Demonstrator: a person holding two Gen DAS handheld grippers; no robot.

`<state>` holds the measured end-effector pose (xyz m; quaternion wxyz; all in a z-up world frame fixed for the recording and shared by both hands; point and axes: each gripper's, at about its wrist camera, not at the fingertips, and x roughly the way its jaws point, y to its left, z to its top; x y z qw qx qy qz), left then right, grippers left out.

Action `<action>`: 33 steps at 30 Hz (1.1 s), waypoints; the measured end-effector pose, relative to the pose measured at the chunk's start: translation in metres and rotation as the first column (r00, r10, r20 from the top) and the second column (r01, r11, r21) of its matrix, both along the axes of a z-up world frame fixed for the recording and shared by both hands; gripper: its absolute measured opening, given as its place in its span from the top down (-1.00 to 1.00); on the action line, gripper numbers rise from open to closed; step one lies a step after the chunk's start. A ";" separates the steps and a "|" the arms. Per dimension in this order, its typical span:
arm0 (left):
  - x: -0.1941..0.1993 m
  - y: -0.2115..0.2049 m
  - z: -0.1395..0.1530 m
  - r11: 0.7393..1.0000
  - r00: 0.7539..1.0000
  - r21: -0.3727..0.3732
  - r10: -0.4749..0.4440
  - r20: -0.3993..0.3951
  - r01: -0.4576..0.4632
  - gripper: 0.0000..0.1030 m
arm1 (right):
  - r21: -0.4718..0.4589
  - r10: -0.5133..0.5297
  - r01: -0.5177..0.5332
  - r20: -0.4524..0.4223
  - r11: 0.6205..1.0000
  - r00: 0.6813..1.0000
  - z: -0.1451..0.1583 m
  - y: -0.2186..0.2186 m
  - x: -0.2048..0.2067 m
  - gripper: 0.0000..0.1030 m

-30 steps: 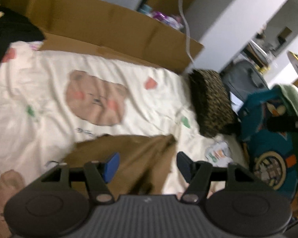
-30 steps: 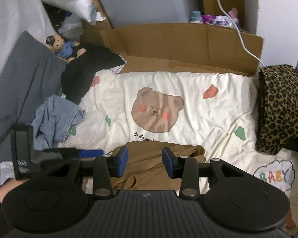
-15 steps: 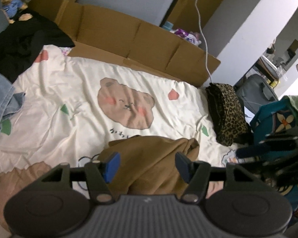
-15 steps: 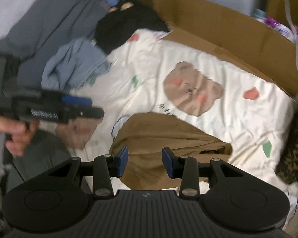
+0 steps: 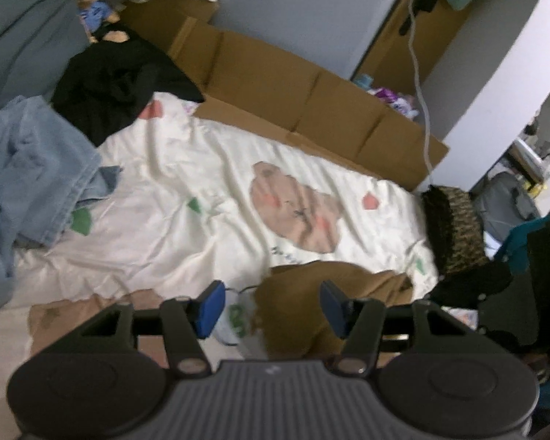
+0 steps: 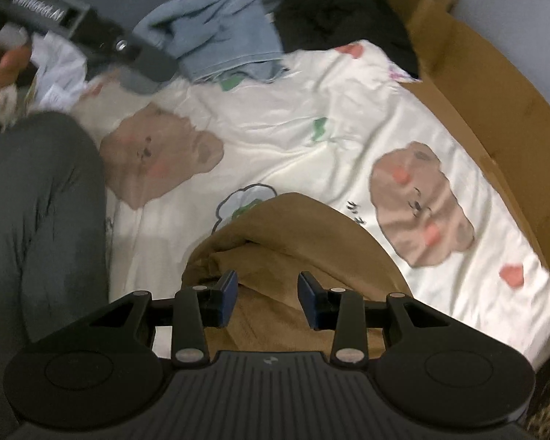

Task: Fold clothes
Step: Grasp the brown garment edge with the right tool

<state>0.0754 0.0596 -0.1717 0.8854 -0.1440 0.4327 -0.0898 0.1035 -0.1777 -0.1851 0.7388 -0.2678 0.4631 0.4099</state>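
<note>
Left tool [image 5: 272, 307]: fingers spread wide, nothing between the pads. Hovering above the bear-print quilt [image 5: 187, 198], clear of the fabric. Brown garment [image 5: 311, 293] lying bunched on the quilt just ahead of and below the tips, mostly toward the right finger. Blue denim garment [image 5: 29, 179] heaped well off to the left of this tool; black garment [image 5: 117, 80] beyond it, far left ahead. Leopard-print item [image 5: 453, 227] ahead to the right, at the quilt edge. Cardboard [image 5: 311, 99] standing along the far side of the quilt, straight ahead. Small teddy bear [image 5: 93, 0] at far upper left.

Right tool [image 6: 267, 295]: fingers parted, gripping nothing. Brown garment [image 6: 293, 242] directly under and ahead of the tips, folded edge curving away in front; contact with the pads cannot be told. Quilt [image 6: 311, 102] stretching ahead and to both sides. Person's grey-trousered leg [image 6: 40, 201] left of this tool. Left tool seen from this view at far upper left [image 6: 143, 69], held in a hand [image 6: 0, 62]; view blurred there.
</note>
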 end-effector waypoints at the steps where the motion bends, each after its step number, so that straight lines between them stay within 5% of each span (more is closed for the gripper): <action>1: 0.000 0.005 -0.005 1.000 1.000 0.002 0.009 -0.010 -0.009 -0.16 | -0.010 0.020 -0.020 0.003 1.000 1.000 -0.003 0.004 -0.001 0.16; 13: -0.005 0.044 -0.059 0.997 0.991 0.017 0.082 -0.102 -0.080 -0.11 | -0.133 0.148 -0.144 0.024 0.981 0.989 -0.046 0.032 -0.004 0.19; 22: -0.014 0.048 -0.074 0.994 0.987 -0.001 0.104 -0.123 -0.105 -0.10 | -0.133 0.076 -0.067 0.063 0.989 0.995 -0.036 0.014 0.009 0.98; 28: -0.016 0.033 -0.068 0.996 0.993 0.059 0.067 -0.093 -0.062 -0.09 | -0.075 -0.004 0.012 0.105 0.997 0.994 -0.014 -0.014 0.014 1.00; 33: -0.018 0.009 -0.063 1.000 0.996 0.030 0.005 -0.086 -0.002 -0.09 | -0.023 -0.072 0.076 0.137 0.997 0.988 0.004 -0.038 0.017 1.00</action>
